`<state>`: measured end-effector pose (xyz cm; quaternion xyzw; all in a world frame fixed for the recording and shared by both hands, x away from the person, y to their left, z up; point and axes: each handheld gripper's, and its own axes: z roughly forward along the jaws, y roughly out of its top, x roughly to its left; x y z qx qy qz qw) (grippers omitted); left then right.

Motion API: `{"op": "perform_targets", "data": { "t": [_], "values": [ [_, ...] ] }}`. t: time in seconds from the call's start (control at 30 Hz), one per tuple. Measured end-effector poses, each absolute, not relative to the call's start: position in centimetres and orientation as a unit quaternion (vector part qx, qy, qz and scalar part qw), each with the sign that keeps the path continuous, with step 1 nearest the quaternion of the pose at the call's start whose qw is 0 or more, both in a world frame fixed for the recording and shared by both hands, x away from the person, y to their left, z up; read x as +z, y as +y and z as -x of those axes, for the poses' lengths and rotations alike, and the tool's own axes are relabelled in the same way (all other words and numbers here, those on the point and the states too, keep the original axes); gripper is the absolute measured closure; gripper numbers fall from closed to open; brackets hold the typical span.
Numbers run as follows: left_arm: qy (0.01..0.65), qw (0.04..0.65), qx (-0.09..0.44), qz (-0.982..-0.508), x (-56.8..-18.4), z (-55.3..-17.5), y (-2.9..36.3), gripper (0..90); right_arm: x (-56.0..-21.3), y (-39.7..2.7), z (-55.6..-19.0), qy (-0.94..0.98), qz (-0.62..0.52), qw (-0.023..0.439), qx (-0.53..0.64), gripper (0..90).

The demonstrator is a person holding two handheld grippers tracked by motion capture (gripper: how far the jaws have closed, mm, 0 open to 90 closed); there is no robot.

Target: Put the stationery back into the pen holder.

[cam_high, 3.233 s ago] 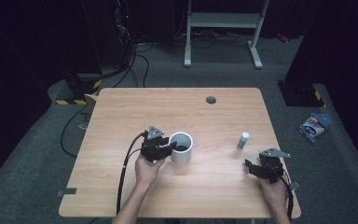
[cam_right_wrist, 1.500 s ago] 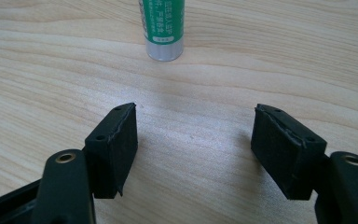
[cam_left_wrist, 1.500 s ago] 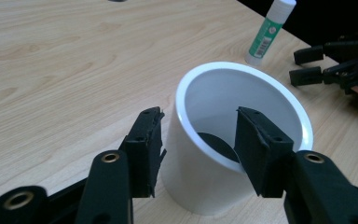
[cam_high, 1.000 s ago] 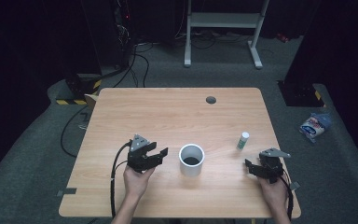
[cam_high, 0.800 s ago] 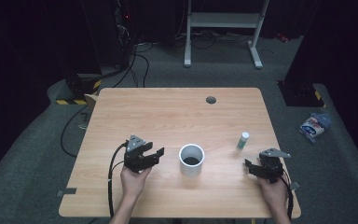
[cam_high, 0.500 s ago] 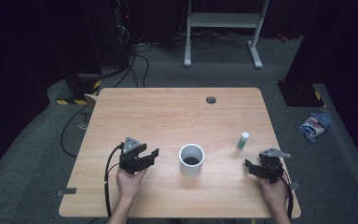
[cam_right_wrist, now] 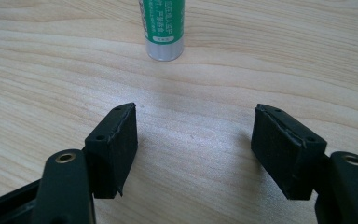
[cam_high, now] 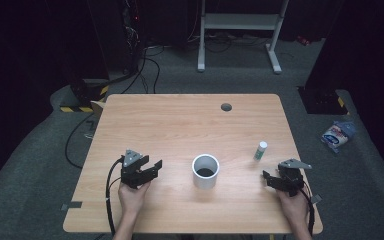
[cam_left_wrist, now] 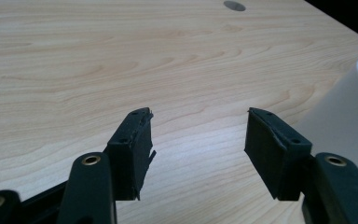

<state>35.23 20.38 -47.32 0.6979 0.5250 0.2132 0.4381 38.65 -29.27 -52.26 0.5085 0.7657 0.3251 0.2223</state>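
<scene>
I see my left gripper point(cam_high: 152, 166) with jaws just opening, nothing between them; the white cylindrical plastic cup point(cam_high: 205, 171) stands just beside its right jaw, apart. My right gripper point(cam_high: 271, 178) gapes empty near the small green-labelled tube point(cam_high: 260, 150).
</scene>
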Motion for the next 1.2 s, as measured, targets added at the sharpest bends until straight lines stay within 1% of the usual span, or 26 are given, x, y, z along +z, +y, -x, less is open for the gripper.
{"op": "perform_targets", "data": {
  "t": [0.2, 0.53, 1.2],
  "values": [
    [0.539, 0.433, 0.208, -0.692, -48.3, -35.1, 21.2, 40.8, -52.3, -29.3, -38.6, 0.766, -0.509, 0.222, 0.325, 31.4],
    [0.551, 0.425, 0.215, -0.685, -49.1, -34.8, 22.3, 40.7, -52.3, -29.3, -38.6, 0.766, -0.509, 0.222, 0.325, 31.4],
    [0.567, 0.381, 0.225, -0.695, -51.7, -34.6, 23.1, 40.5, -52.3, -29.3, -38.7, 0.766, -0.508, 0.223, 0.325, 31.4]
  ]
}}
